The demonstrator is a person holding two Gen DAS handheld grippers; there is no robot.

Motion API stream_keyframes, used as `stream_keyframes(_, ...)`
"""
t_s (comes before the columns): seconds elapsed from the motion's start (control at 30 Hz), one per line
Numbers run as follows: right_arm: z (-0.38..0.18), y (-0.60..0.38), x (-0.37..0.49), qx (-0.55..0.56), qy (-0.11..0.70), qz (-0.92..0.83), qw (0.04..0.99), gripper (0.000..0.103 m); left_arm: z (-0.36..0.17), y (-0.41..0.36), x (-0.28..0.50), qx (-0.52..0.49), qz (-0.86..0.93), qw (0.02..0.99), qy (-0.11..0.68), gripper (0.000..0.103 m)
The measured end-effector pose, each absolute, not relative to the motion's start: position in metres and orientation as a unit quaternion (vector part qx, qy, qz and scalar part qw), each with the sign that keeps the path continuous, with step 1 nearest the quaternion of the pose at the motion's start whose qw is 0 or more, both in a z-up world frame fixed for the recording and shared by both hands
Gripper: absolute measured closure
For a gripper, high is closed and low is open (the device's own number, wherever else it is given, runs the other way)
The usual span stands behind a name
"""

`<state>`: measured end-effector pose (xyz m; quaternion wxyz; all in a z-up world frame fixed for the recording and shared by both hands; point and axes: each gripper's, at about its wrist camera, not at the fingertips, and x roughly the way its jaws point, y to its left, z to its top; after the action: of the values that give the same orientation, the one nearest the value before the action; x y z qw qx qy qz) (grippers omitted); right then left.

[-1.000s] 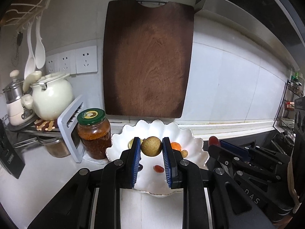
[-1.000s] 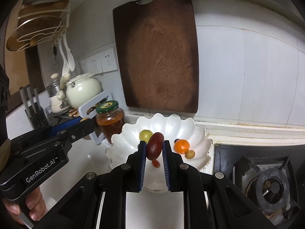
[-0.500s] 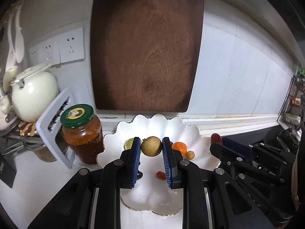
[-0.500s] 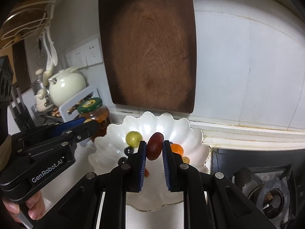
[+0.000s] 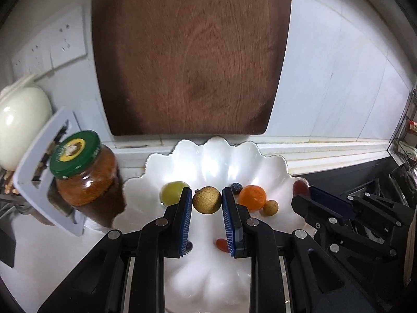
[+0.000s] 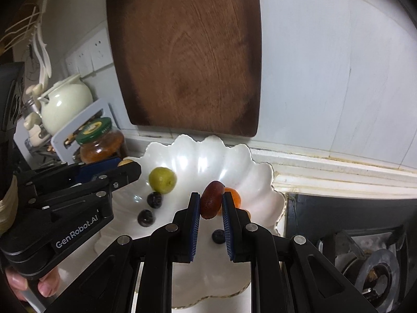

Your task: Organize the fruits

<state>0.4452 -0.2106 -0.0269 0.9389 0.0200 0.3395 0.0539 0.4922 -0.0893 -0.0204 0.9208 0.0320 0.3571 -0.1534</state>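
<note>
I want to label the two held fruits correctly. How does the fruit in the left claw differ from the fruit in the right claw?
The brown round fruit in the left claw is a tan, rough-skinned ball; the dark red fruit in the right claw is a smooth, glossy oval. The round one shows a tiny stem at its side; the red one shows none. Both are pinched between blue pads above the white scalloped bowl.

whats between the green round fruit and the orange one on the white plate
In the left wrist view, the left gripper, shut on a round tan speckled fruit, sits between the green round fruit and the orange fruit above the white scalloped plate.
</note>
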Motion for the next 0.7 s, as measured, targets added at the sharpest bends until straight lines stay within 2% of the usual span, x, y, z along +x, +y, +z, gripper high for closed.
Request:
stream_keyframes(0.17, -0.035, -0.213, 0.456, 0.019, 0.356, 0.051, 0.933, 0.084, -0.03, -0.095, 0.504, 0.036, -0.152, 0.913, 0.378, 0.078)
stream_keyframes(0.23, -0.038, -0.214, 0.46, 0.022, 0.361, 0.05, 0.931, 0.084, -0.032, -0.097, 0.508, 0.039, -0.15, 0.911, 0.382, 0.071)
stream_keyframes(0.3, -0.04, -0.217, 0.463, 0.026, 0.367, 0.049, 0.929, 0.083, -0.032, -0.097, 0.509, 0.039, -0.147, 0.909, 0.388, 0.055)
stream_keyframes(0.43, -0.043, -0.222, 0.464, 0.036, 0.373, 0.041, 0.926, 0.069, -0.032, -0.094, 0.508, 0.037, -0.136, 0.908, 0.394, 0.052)
stream_keyframes(0.7, -0.041, -0.223, 0.453, 0.036, 0.364, 0.022, 0.931, 0.053, -0.026, -0.076, 0.485, 0.054, -0.085, 0.922, 0.374, 0.037)
